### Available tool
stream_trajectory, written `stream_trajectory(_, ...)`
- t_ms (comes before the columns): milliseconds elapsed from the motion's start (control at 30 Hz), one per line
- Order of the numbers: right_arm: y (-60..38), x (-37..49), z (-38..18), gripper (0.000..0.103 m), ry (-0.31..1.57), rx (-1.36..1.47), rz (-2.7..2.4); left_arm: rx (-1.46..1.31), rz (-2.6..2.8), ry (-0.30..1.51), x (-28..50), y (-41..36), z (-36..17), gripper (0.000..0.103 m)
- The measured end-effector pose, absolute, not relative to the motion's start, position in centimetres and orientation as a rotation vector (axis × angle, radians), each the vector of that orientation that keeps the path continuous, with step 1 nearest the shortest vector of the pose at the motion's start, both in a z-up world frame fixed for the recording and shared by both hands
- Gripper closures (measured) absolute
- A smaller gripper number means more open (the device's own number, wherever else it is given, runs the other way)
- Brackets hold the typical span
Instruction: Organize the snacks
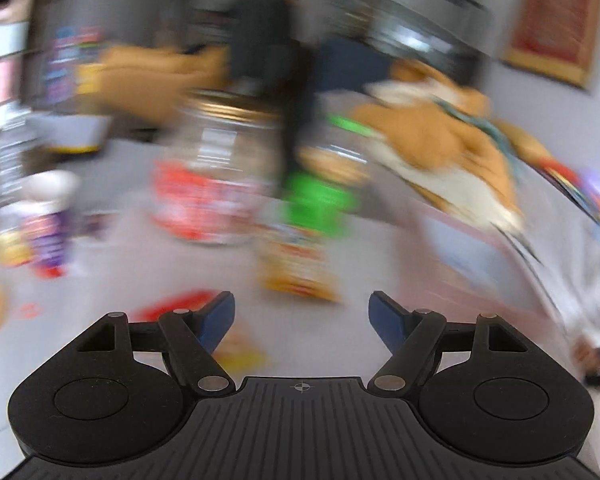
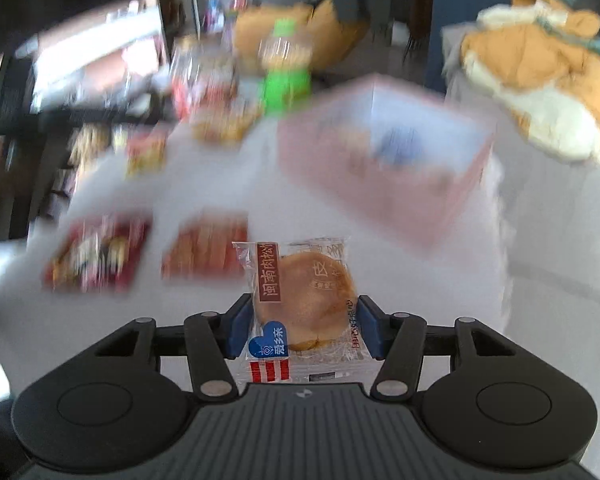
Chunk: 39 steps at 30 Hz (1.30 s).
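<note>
**Right gripper holds a wrapped pastry; left gripper wide and empty**

The right gripper (image 2: 304, 326) is clamped on a pastry (image 2: 306, 306) sealed in a clear wrapper with a brown label strip and a blue heart mark. Its blue pads (image 2: 236, 330) press the packet from both sides, and the packet stands up between them above the white table (image 2: 236, 184).

Beyond the pastry, on the table, lie two flat red packs: one (image 2: 206, 246) just behind and left of the pastry, the other (image 2: 98, 252) further left. A pink box (image 2: 380, 184) with an open top sits ahead and to the right, with something blue inside that is too blurred to name. At the far side stand a jar (image 2: 202, 76) with a red label and a green-labelled bottle (image 2: 286, 68), with a yellow packet (image 2: 224, 122) in front of them. A tan plush toy (image 2: 540, 80) lies at the right edge.

The left gripper (image 1: 302, 318) has its jaws spread wide with nothing between them, hanging above the table (image 1: 380, 260). This view is heavily smeared. The jar (image 1: 216, 184) and bottle (image 1: 320, 192) stand ahead of it, a yellow packet (image 1: 296, 268) leans in front of the bottle, and a small cup-like container (image 1: 44, 232) with a purple label, probably another snack, stands at the left. The plush (image 1: 440, 144) lies at the right, with the pink box (image 1: 460, 248) just below it.
</note>
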State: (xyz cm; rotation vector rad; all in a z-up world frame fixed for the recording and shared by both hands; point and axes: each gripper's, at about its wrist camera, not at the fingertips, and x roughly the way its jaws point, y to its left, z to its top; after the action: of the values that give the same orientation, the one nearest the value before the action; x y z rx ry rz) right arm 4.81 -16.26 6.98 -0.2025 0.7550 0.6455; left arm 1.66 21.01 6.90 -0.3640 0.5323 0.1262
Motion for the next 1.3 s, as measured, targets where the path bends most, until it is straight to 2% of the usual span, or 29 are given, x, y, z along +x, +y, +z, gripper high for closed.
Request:
stream_trajectory(167, -13.7, 12.6, 12.4, 0.044, 0.621, -0.137, 0.479, -0.428, 0.242, 0.562, 1.1, 26.0, 5.8, 0.023)
stream_trajectory(233, -12.4, 16.0, 13.1, 0.020, 0.594, -0.117, 0.401, -0.431, 0.253, 0.596, 1.2, 26.6, 5.0, 0.023)
stream_trajectory(367, -10.0, 18.0, 11.8, 0.019, 0.659, -0.114, 0.417, -0.453, 0.228, 0.652, 1.7, 26.9, 2.7, 0.023)
stream_trajectory(533, -6.9, 14.3, 8.0, 0.019, 0.812, -0.069, 0.636, -0.418, 0.170, 0.646, 3.8, 25.0, 2.1, 0.023)
stream_trajectory(700, -3.4, 10.8, 2.8, 0.019, 0.952, -0.116, 0.736, -0.203, 0.100, 0.698, 5.7, 20.3, 1.8, 0.022)
stream_trajectory(900, -3.7, 5.4, 1.1, 0.024, 0.806, -0.313, 0.678, -0.168, 0.103, 0.698, 6.6, 17.5, 1.6, 0.022)
stream_trajectory(1200, -9.6, 5.6, 0.5, 0.024, 0.754, -0.250, 0.520, -0.176, 0.164, 0.704, 9.6, 16.2, 1.6, 0.021)
stream_trajectory(1300, -11.9, 5.6, -0.1, 0.022, 0.743, -0.169, 0.508, -0.173, 0.131, 0.692, 8.6, 15.8, 1.5, 0.028)
